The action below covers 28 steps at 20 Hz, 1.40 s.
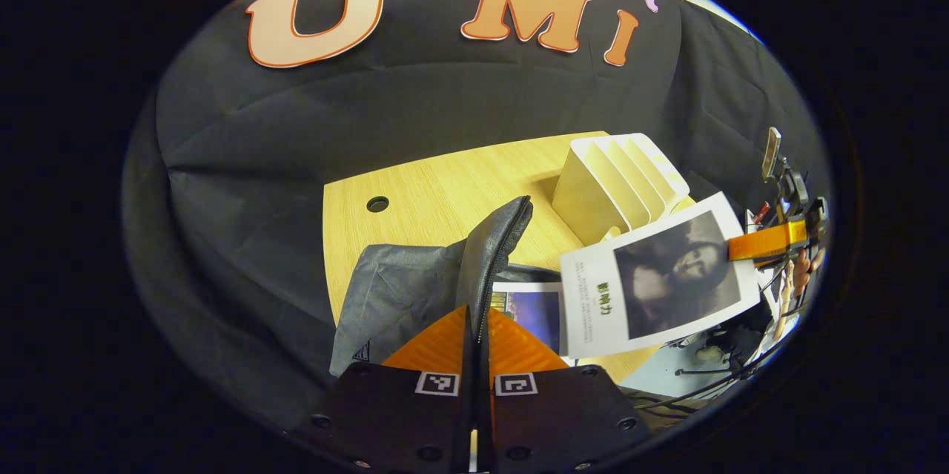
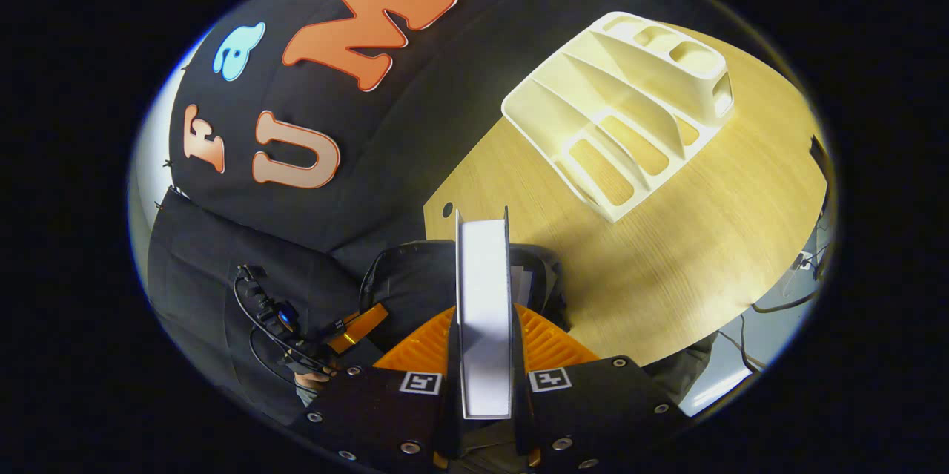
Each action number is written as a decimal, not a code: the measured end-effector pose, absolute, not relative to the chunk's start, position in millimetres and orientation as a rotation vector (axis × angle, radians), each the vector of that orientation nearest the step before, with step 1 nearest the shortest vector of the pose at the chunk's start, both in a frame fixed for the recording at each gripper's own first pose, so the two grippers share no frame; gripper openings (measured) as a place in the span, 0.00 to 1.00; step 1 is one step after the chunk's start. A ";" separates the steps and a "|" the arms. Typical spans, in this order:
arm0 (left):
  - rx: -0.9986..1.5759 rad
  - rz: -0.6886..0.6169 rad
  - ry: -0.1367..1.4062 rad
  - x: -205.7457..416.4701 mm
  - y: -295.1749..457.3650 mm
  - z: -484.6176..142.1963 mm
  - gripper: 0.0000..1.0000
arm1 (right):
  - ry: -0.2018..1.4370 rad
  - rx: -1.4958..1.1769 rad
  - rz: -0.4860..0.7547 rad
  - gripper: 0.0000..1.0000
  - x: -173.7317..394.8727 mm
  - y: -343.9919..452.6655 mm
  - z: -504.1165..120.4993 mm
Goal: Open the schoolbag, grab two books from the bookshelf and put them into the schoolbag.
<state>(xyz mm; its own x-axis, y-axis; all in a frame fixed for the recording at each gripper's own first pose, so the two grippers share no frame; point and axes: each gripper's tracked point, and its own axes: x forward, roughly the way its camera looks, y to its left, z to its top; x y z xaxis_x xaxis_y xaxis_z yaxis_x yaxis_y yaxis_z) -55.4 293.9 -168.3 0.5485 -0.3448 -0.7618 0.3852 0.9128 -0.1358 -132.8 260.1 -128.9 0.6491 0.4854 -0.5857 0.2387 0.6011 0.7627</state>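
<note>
Two books [image 1: 652, 281] [image 1: 530, 311], schoolbag [image 1: 415, 288] mouth open

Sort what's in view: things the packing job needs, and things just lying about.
Job:
schoolbag
held book
book inside bag
bookshelf
left gripper
right gripper

Lying about:
cables
table

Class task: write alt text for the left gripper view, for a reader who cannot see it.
The left gripper pinches the schoolbag flap, holding it open on the wooden table. The right gripper brings a book over it; another book lies inside, beside a white bookshelf.
</note>
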 end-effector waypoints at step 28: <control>0.073 -0.461 0.851 -61.9 256.8 -142.8 0.03 | 0.882 1.083 0.192 0.33 -62.5 409.7 -235.1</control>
<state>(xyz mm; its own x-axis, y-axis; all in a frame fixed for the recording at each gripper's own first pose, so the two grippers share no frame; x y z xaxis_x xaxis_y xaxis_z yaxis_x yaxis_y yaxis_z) -61.9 256.8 -142.8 0.5670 -0.3635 -0.7392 0.4207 0.8993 -0.1195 -62.5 409.7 -235.1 0.6555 0.5381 -0.5298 0.2691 0.4891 0.8297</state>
